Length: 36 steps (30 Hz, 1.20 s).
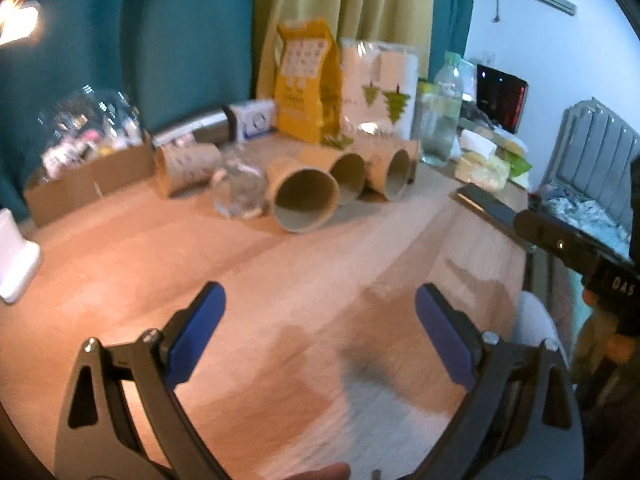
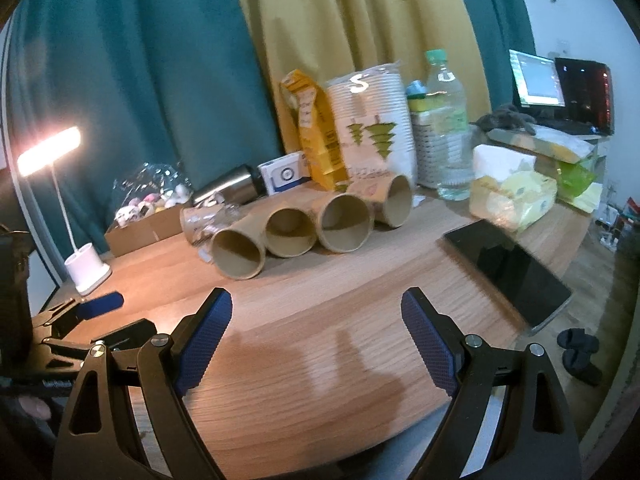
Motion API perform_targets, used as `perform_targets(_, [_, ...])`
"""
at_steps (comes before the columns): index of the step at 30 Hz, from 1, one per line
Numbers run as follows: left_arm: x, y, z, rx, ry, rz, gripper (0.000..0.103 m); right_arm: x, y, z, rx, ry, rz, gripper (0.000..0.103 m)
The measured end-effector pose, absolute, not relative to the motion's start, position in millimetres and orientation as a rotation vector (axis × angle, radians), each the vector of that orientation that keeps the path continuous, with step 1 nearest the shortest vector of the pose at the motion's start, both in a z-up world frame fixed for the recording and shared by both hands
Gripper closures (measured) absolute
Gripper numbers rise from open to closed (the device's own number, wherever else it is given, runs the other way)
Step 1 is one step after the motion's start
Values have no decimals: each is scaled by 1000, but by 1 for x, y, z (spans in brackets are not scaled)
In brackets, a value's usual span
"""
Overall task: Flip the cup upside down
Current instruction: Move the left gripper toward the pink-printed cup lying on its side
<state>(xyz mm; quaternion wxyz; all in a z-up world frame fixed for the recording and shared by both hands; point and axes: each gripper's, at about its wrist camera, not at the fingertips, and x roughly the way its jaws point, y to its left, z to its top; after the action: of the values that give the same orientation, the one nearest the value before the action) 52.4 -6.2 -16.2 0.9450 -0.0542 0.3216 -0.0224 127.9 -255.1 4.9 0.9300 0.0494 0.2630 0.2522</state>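
Several brown paper cups lie on their sides in a row on the wooden table (image 2: pixel 320 320), mouths facing me. In the right wrist view the leftmost cup (image 2: pixel 238 250) is nearest, then two more (image 2: pixel 290 232) (image 2: pixel 344 228) and a far one (image 2: pixel 396 200). In the left wrist view the nearest cup (image 1: pixel 304 198) lies beside a clear glass (image 1: pixel 240 190). My left gripper (image 1: pixel 320 328) is open and empty, above bare table short of the cups. My right gripper (image 2: pixel 316 328) is open and empty too. The left gripper also shows at the right wrist view's left edge (image 2: pixel 96 306).
Behind the cups stand a yellow bag (image 2: pixel 316 136), a sleeve of paper cups (image 2: pixel 372 120) and a water bottle (image 2: pixel 448 128). A dark tablet (image 2: pixel 508 272) lies at the right, tissue packs (image 2: pixel 512 196) behind it. A lamp (image 2: pixel 86 272) and a cardboard box (image 2: pixel 144 228) are at the left.
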Motion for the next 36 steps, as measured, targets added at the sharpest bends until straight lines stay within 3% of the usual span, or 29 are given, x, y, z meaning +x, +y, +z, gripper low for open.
perform_targets(12, [168, -65, 31, -251, 849, -58, 6, 193, -336, 14, 140, 595, 487, 14])
perform_targets(20, [258, -107, 59, -238, 866, -26, 6, 245, -360, 30, 124, 579, 514, 14])
perform_targets(36, [391, -127, 16, -351, 1053, 17, 6, 331, -381, 29, 132, 593, 544, 14])
